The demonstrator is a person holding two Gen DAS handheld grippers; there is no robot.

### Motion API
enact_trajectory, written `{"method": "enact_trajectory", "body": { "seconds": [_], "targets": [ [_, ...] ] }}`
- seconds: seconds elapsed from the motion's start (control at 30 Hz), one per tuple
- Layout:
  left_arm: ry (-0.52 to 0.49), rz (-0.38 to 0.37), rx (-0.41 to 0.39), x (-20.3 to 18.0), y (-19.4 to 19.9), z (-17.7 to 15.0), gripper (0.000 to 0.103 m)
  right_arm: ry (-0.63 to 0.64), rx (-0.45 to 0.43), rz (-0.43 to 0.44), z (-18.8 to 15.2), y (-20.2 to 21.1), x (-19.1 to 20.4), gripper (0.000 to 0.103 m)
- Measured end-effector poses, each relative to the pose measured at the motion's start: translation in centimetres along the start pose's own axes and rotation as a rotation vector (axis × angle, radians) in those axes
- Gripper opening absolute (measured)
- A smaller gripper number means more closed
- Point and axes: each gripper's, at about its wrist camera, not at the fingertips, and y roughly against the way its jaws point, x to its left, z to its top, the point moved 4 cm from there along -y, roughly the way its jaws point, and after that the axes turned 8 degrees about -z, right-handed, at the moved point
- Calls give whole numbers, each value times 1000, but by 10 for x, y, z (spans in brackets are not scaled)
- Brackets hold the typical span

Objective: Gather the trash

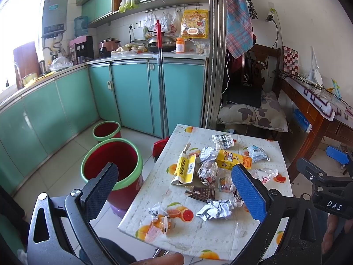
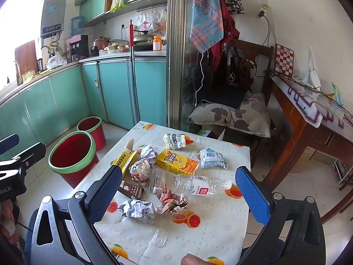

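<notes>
A small table [image 1: 220, 238] [image 2: 220, 231] with a fruit-print cloth holds scattered trash: a yellow drink carton [image 1: 233, 159] [image 2: 176, 162], an opened yellow box [image 1: 184, 167] [image 2: 125, 161], crumpled paper balls [image 1: 215, 209] [image 2: 136, 211], a clear plastic bottle [image 1: 264, 174] [image 2: 203, 185], a brown box [image 1: 200, 193] [image 2: 131, 190] and wrappers [image 1: 257, 153] [image 2: 211, 158]. My left gripper [image 1: 174, 192] hangs open over the table's left edge, holding nothing. My right gripper [image 2: 178, 190] is open above the pile, empty. Two red bins with green rims [image 1: 112, 163] [image 2: 72, 152] stand on the floor left of the table.
Teal kitchen cabinets [image 1: 132, 97] run along the left and back. A red-handled mop [image 1: 161, 77] leans on them. A chair with a flowered cushion [image 1: 253, 112] sits behind the table, a wooden desk [image 1: 320, 110] to the right. The right gripper's body [image 1: 326, 190] shows at right.
</notes>
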Motion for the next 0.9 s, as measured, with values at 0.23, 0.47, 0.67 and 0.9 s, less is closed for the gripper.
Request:
{"method": "enact_trajectory", "body": {
  "seconds": [0.23, 0.47, 0.67, 0.9],
  "targets": [
    [2, 2, 2, -1, 0, 0, 103, -1, 5, 1, -1, -2, -1, 103],
    [0, 0, -1, 0, 0, -1, 103, -2, 6, 4, 0, -2, 0, 103],
    [0, 0, 0, 0, -1, -1, 103, 0, 5, 1, -1, -3, 1, 103],
    [1, -1, 2, 0, -1, 0, 103, 1, 4, 3, 0, -2, 0, 103]
  ]
}}
